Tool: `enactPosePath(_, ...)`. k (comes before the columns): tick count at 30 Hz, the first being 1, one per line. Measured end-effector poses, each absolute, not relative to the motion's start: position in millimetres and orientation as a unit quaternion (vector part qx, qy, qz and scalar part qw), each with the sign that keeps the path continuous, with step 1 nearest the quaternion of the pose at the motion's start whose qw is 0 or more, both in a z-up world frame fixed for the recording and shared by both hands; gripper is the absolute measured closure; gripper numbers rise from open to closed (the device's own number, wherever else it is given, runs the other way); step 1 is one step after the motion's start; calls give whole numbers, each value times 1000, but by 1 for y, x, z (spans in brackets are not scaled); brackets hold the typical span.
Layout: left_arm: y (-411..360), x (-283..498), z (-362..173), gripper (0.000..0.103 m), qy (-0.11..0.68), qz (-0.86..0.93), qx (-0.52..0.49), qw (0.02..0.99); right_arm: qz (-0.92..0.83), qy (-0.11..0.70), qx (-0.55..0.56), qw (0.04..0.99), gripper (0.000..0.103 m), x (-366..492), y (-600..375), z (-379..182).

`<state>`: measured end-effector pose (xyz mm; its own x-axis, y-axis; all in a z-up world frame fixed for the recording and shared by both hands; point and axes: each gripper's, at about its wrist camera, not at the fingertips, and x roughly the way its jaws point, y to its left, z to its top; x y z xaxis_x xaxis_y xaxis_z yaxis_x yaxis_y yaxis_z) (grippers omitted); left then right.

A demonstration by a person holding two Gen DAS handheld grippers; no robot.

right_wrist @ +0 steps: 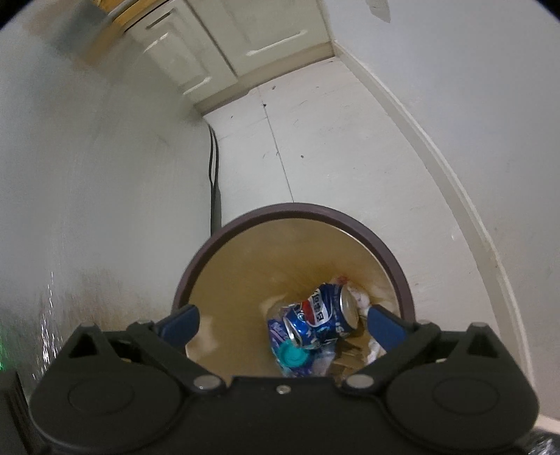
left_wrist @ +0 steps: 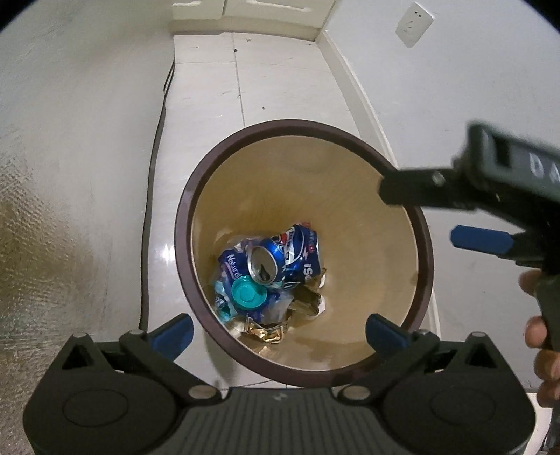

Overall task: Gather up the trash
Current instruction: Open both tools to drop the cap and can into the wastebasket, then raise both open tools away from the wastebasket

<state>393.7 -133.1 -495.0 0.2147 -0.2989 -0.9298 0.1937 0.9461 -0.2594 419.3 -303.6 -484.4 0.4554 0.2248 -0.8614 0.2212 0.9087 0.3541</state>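
A round bin with a dark brown rim (left_wrist: 182,224) and tan inside stands on the floor below both grippers; it also shows in the right wrist view (right_wrist: 392,255). At its bottom lie a crushed blue Pepsi can (left_wrist: 290,255) (right_wrist: 322,311), a teal bottle cap (left_wrist: 249,287) (right_wrist: 294,355), a blue wrapper (left_wrist: 229,264) and gold foil (left_wrist: 269,332). My left gripper (left_wrist: 280,330) is open and empty above the bin's near rim. My right gripper (right_wrist: 283,325) is open and empty over the bin; it shows in the left wrist view (left_wrist: 430,217) at the right, held by a hand.
White tiled floor (left_wrist: 273,87) runs back to white cabinets (right_wrist: 252,38). A grey wall or appliance side (left_wrist: 70,157) stands close on the left, with a black cable (right_wrist: 214,175) along its foot. A white wall with a baseboard (right_wrist: 448,175) and a socket (left_wrist: 414,24) is on the right.
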Motion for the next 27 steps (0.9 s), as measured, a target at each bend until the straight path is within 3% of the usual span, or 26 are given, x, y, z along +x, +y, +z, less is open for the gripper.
enactPosePath(27,-100,374,-436,0,577,-104,-6,810,4,530,116,840,0,357,-314,-444)
